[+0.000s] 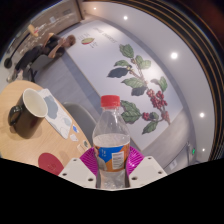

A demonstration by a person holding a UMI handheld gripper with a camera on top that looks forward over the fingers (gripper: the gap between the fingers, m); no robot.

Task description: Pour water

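My gripper (111, 162) is shut on a clear plastic water bottle (110, 135) with a red cap (110, 101) and an orange and blue label. Both magenta pads (88, 159) press on its sides at label height. The bottle stands upright between the fingers, lifted above the table. A white cup (36, 103) sits on the wooden table (12, 95), to the left and below the bottle. A dark mug (21, 121) stands beside the white cup, nearer to me.
A blue patterned cloth or packet (66, 127) lies on the table near the bottle. A red round thing (50, 160) lies by the left finger. A wall painted with leaves and berries (140, 85) rises ahead. A person (30, 50) sits at the far left.
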